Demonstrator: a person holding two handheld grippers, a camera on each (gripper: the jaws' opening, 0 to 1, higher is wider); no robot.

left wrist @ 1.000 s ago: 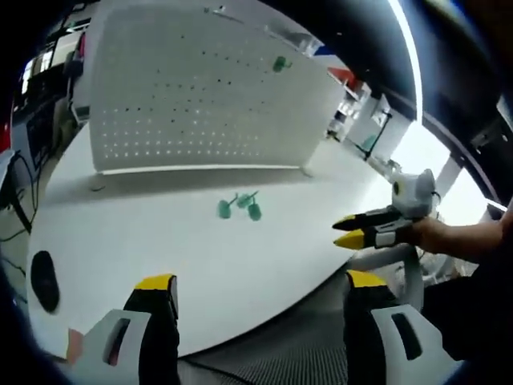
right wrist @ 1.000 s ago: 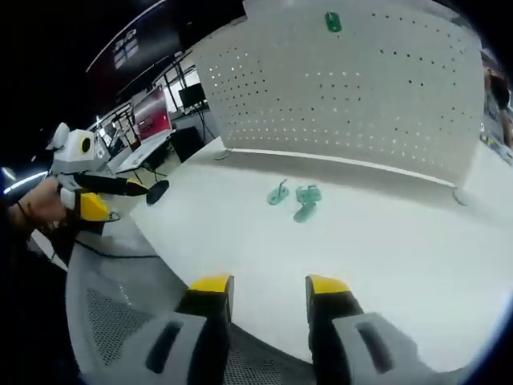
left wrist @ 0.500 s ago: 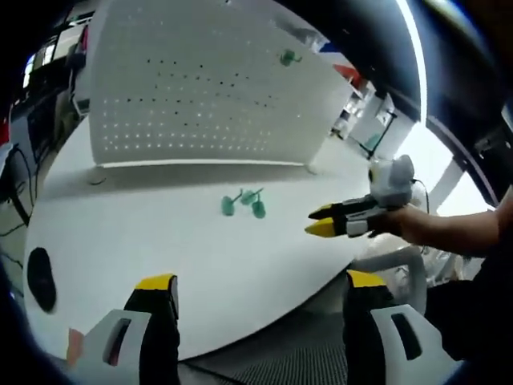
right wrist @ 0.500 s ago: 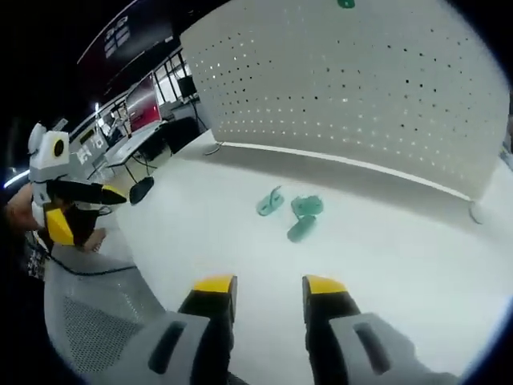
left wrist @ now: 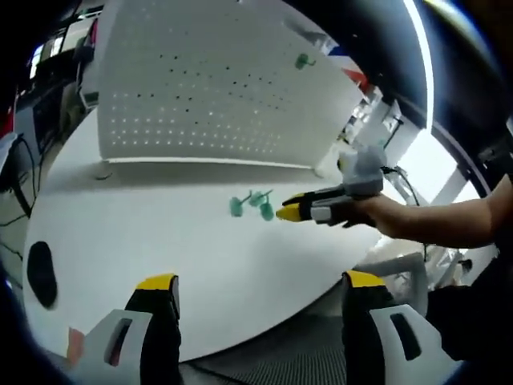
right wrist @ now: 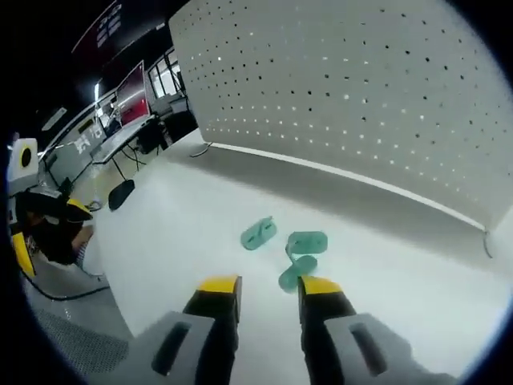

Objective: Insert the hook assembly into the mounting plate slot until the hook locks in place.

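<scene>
The right gripper (right wrist: pixel 268 290), jaws slightly apart and empty, hovers just short of three green hooks (right wrist: pixel 293 255) lying on the white table (right wrist: pixel 176 216) before the pegboard (right wrist: pixel 361 88); straddle one hook squarely before closing

White table (left wrist: pixel 160 249); 3 green hooks (right wrist: pixel 287 247) lying together; perforated panel (left wrist: pixel 200 88) upright at back

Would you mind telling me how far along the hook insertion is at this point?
Done: one green hook already sits on the pegboard. In hand: the right gripper, open and empty, is nearing the green hooks lying on the table. Left: grasping one and inserting it. The left gripper is open and empty.
</scene>
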